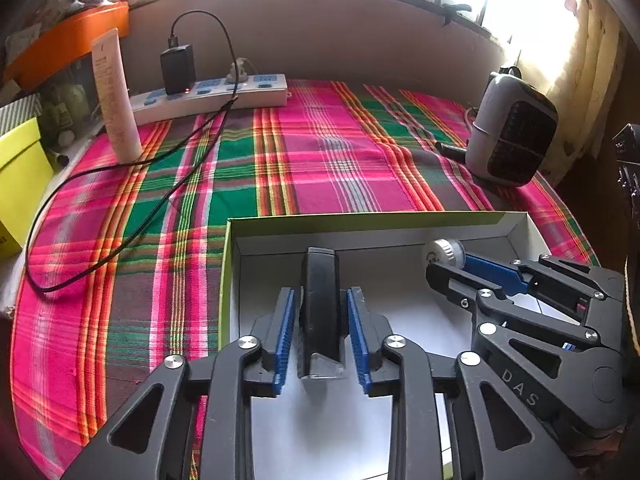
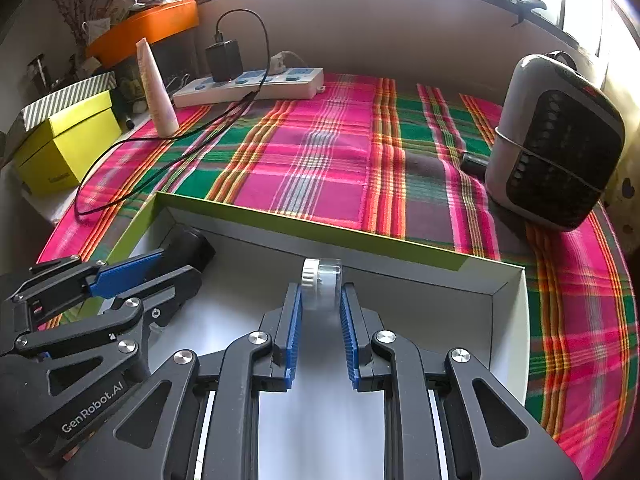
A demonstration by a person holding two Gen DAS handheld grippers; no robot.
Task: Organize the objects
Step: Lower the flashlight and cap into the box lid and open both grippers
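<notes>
both grippers hung over the open box (image 1: 520, 224), a shallow white tray with green outer walls on the plaid cloth (image 1: 320, 160). the left gripper (image 1: 321, 334) stood with its blue pads on either side of a dark block (image 1: 320, 312) that lay straight ahead between the fingers, its long axis running away along them toward the far wall of the box. a narrow gap showed on each side, so the pads seemed just apart from it rather than pressing; the gripper looked narrow and slack, and the block appeared to rest on the box floor.

the right gripper (image 2: 320, 332) was set the same way around a small clear bottle (image 2: 322, 288) with a white ribbed cap, which lay just beyond its fingertips near the far wall, cap to the gripper's left. its pads also stood a little off the bottle's sides.

each thing lay dead ahead of its own gripper, so each hand was the nearer one for its item. by my judgement both were already placed in the box, and the coming move called for a straight pull back along the fingers, without dragging either thing.
</notes>
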